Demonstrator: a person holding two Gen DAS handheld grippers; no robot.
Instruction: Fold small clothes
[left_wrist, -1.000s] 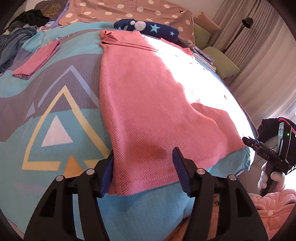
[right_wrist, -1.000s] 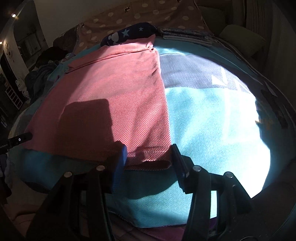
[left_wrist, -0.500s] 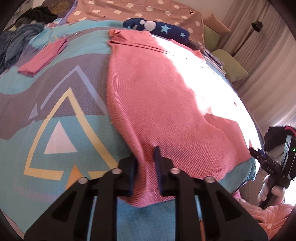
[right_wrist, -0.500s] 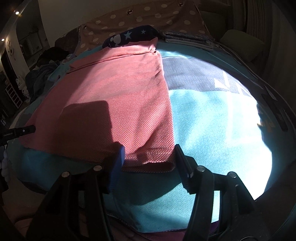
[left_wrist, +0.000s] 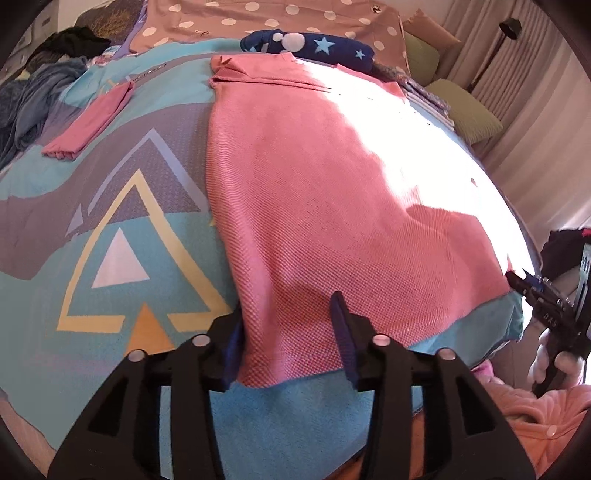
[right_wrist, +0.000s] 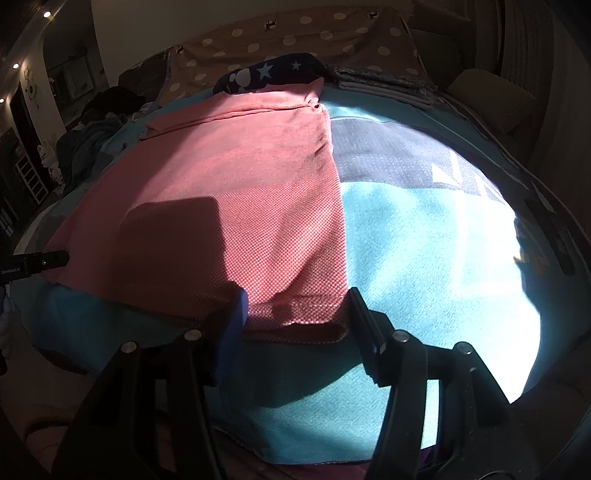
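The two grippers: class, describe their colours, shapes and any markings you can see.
The left gripper and the right gripper are both black angular plastic frames with silver screw heads and dark blue finger pads. Seen from the side, the right one bears small white lettering; its grip is black.

Strong sunlight falls across the bed, blowing out the far right part of the pink shirt (left_wrist: 332, 192) to pure white in the left wrist view. Beside that glare, the shirt's weave stays sharp and evenly lit. The right wrist view is far darker: a hard-edged shadow lies on the shirt's near half, and the teal blanket (right_wrist: 443, 266) just right of the shirt glares white. The room behind the shirt sinks into gloom, dotted by small ceiling lights (right_wrist: 47, 14). Both views bend strongly at their rims, with black corners.
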